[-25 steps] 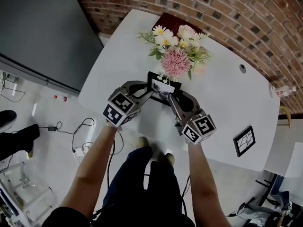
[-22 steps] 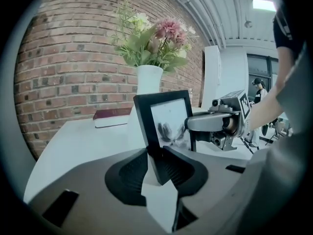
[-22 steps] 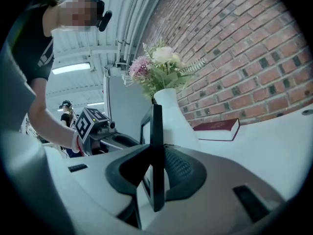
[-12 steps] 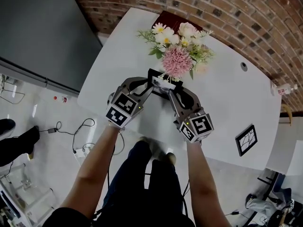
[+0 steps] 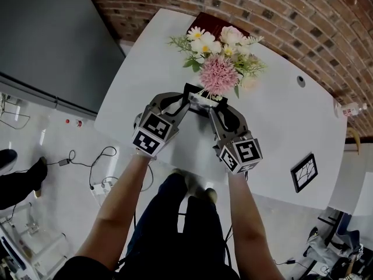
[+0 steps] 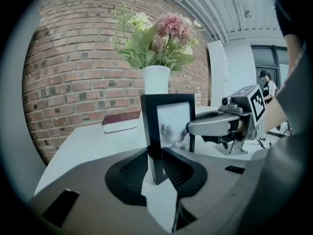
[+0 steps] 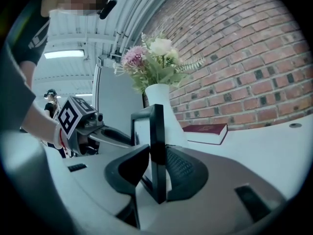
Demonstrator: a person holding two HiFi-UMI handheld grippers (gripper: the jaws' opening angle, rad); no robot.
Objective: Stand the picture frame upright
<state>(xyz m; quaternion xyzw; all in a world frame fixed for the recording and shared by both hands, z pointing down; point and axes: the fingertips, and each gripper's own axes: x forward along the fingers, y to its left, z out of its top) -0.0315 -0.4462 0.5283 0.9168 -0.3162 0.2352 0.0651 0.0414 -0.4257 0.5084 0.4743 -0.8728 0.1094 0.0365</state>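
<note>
Since a second ago the picture frame (image 6: pixel 168 124) has tipped up. Then the head view showed us its face; now we see mostly its black top edge, and both gripper views show it upright. It stands on the white table (image 5: pixel 274 115), just at 6 o'clock of the flowers (image 5: pixel 218 74).

The left gripper (image 6: pixel 155 155) is clamped on the frame's 9 o'clock edge, pads pressed to both sides. The right gripper (image 7: pixel 157 155) has the 3 o'clock edge between its jaws, which have just been opening. Its pads now sit just beside the edge and do not squeeze it.

Much is hidden from us. In the head view the grippers cover the frame's lower half, and in their own views the jaws mask its foot, so we cannot tell whether it touches the table. The bouquet hides the white vase (image 6: pixel 156 80) from above. The dark red book (image 5: pixel 210 23) at the flowers' 12 o'clock shows only in part. A small bottle (image 5: pixel 349 111) at 3 o'clock is too small to read.

The vase holds a large pink bloom, white and yellow flowers and green leaves. A second frame (image 5: pixel 303 172) lies flat at 4 o'clock, well apart.
</note>
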